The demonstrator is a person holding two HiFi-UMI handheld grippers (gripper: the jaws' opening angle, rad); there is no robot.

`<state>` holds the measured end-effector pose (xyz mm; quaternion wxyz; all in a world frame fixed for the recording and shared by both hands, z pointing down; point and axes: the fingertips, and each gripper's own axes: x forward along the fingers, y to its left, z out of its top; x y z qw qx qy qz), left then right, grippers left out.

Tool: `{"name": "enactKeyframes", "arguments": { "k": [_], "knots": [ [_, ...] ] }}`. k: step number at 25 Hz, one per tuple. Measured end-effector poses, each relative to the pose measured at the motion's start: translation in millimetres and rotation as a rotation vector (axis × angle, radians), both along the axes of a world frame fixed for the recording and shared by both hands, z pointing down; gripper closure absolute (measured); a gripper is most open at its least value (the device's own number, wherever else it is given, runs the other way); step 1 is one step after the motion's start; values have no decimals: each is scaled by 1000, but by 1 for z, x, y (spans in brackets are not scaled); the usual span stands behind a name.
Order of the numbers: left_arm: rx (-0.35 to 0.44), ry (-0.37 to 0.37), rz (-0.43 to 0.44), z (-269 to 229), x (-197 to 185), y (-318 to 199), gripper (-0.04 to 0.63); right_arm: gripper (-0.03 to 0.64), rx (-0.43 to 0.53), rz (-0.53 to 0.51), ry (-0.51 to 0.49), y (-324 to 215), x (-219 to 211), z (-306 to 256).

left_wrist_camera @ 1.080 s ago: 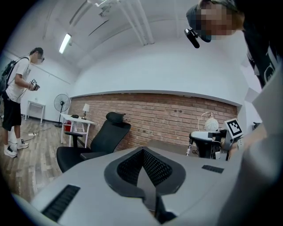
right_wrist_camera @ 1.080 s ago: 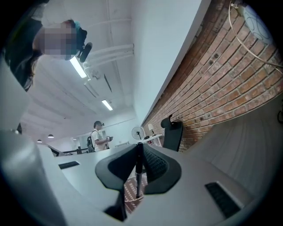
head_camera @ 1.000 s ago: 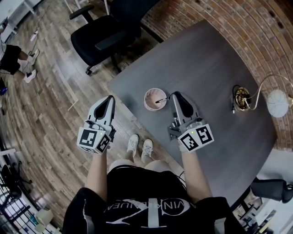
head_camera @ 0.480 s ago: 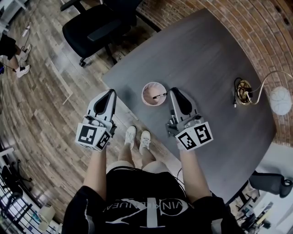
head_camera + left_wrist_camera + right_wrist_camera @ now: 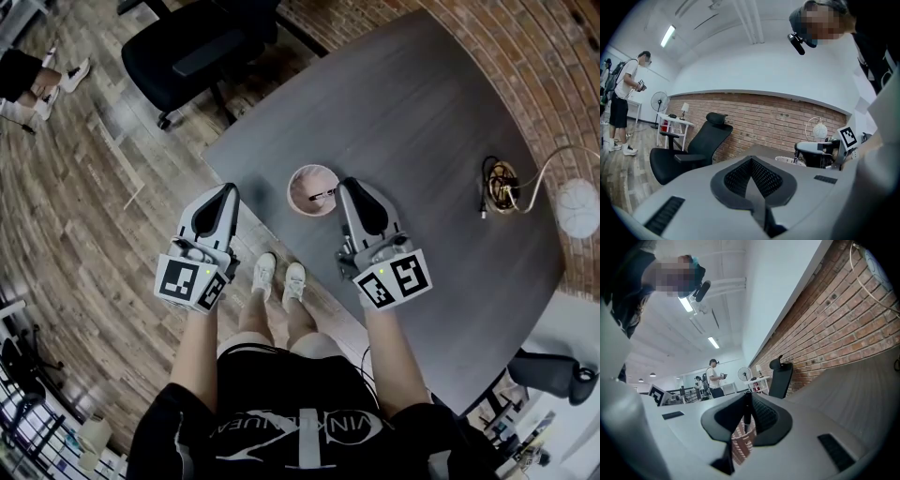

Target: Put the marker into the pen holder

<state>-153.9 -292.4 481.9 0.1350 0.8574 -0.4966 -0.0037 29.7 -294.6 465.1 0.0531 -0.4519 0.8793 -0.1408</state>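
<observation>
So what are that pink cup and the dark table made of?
Pen holder: likely plastic, pale pink and matte; its wall is an open lattice. Table: dark grey, matte, with faint grain lines. It could be wood or laminate; I can't tell which.

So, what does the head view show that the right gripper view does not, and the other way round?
Only the head view: the person's white shoes on the wooden floor. Only the right gripper view: a fan and ceiling lights. Both: the right gripper shut on the marker, over the pen holder, plus the black chair.
</observation>
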Motion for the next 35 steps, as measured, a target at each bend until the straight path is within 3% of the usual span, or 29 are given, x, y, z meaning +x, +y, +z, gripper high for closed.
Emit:
{"name": "enactKeyframes", "arguments": {
  "k": [23,35],
  "knots": [
    [-8,0,5,4,-1,-1,581,563,-8,-87,73,4,-24,13],
    [-9,12,-1,4,-3,2,581,550,-12,-54,31,4,-15,7]
  ]
}}
